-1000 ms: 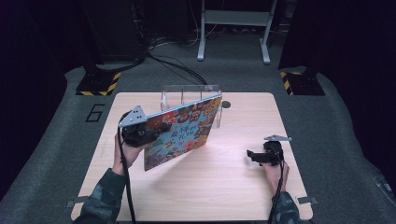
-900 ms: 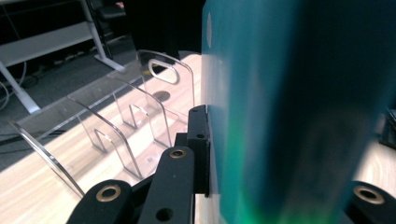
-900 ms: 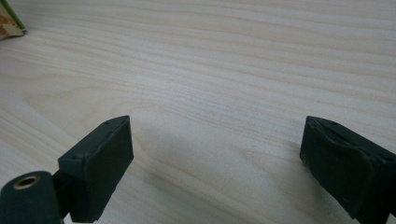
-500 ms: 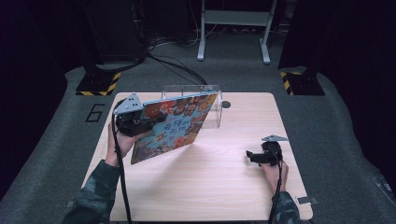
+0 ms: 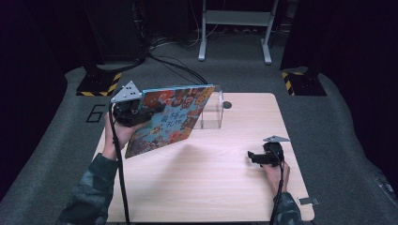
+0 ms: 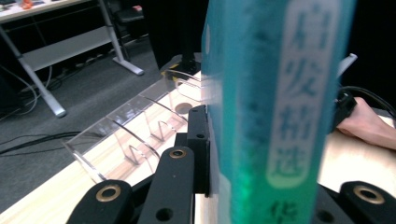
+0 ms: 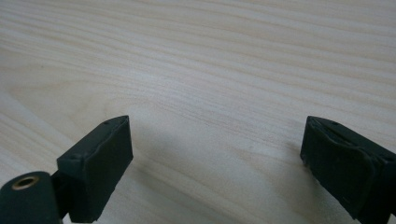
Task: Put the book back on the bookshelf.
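Left hand-held gripper (image 5: 141,111) clamps book (image 5: 171,117), tilted above counter (image 5: 211,183).
Clear rack (image 5: 212,111) just beyond it; right hand-held gripper (image 7: 215,163) released, well apart.

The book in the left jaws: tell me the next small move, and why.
Probably carry the book a little farther toward the clear rack and stand it upright over a slot. The left gripper is clamped on its spine and holds it tilted above the table, just in front of the rack; the right gripper rests open, aside.
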Motion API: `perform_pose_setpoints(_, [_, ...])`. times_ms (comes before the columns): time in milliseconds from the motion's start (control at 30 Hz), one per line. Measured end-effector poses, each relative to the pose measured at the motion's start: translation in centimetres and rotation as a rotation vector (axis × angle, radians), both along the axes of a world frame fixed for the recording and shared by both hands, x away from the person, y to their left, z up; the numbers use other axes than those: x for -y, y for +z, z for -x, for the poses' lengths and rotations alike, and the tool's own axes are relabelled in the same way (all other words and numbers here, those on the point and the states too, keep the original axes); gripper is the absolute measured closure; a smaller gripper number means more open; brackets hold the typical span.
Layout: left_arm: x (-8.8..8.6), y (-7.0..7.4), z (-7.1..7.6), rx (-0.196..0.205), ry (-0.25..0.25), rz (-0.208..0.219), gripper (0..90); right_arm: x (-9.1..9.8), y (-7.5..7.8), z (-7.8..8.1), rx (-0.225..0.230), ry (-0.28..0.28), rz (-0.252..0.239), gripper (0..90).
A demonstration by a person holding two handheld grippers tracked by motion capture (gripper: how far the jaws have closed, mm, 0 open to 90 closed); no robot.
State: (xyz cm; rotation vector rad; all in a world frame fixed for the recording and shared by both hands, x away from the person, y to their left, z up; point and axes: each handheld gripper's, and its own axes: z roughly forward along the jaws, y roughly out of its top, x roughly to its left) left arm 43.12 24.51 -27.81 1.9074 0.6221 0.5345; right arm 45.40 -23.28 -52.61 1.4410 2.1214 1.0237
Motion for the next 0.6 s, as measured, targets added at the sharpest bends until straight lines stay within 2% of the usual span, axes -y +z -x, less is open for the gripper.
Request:
perform_pose_setpoints(200, [-0.1, 0.7, -0.7, 0.004, 0.038, -0.007, 81.4, -0.1, 0.0, 0.0, 0.000, -0.003, 0.013, 8.1])
perform_pose_setpoints(233, [-0.1, 0.7, -0.9, 0.004, 0.043, 0.005, 81.3, -0.1, 0.0, 0.0, 0.001, -0.001, 0.015, 8.1])
perform_pose_setpoints(600, [0.2, 1.5, -2.4, -0.005, 0.092, 0.031, 81.3, -0.2, 0.0, 0.0, 0.000, 0.001, 0.023, 8.1])
